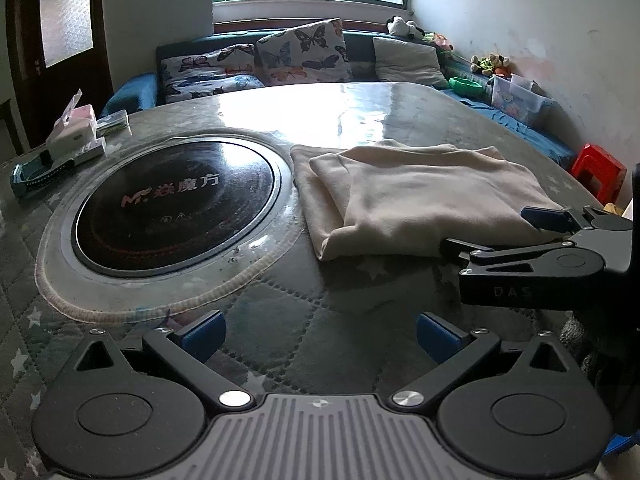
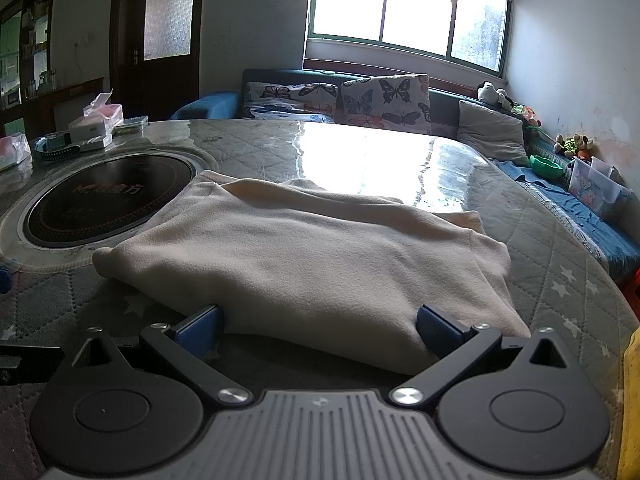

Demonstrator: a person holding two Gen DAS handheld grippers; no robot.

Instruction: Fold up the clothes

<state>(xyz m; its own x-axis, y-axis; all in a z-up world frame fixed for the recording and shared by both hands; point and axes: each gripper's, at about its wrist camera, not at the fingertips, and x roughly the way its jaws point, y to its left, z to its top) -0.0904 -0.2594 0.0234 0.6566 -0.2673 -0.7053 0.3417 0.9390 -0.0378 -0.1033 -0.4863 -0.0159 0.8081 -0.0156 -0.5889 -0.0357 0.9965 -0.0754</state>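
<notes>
A cream garment (image 2: 304,256), soft and fleecy by the look of it, lies already folded into a thick rectangle on the quilted, star-printed tabletop (image 2: 568,292), just beside the round black induction plate (image 1: 176,204) set into the surface. The right gripper (image 2: 320,330) sits at the near edge of the bundle with its blue pads spread wide, one at each side of that edge, clamping nothing yet; the left gripper (image 1: 320,338) hovers over bare quilt off to the left, its pads also well apart and empty. From where I stand the folding looks close to done, and the step in hand seems to be a last fold or a tidy-up of that near hem. To do it well, the right gripper should slide low along the cover, take every layer at once (not just the top one), and close only when the cloth sits fully between the pads; the left could pin or lift the other corner so the stack does not skew or drift onto the plate. The plate carries a red "M" logo and Chinese characters, too blurred for me to read surely. On the side of the right gripper, as the left wrist view shows it, the letters "DAS" are moulded in.
</notes>
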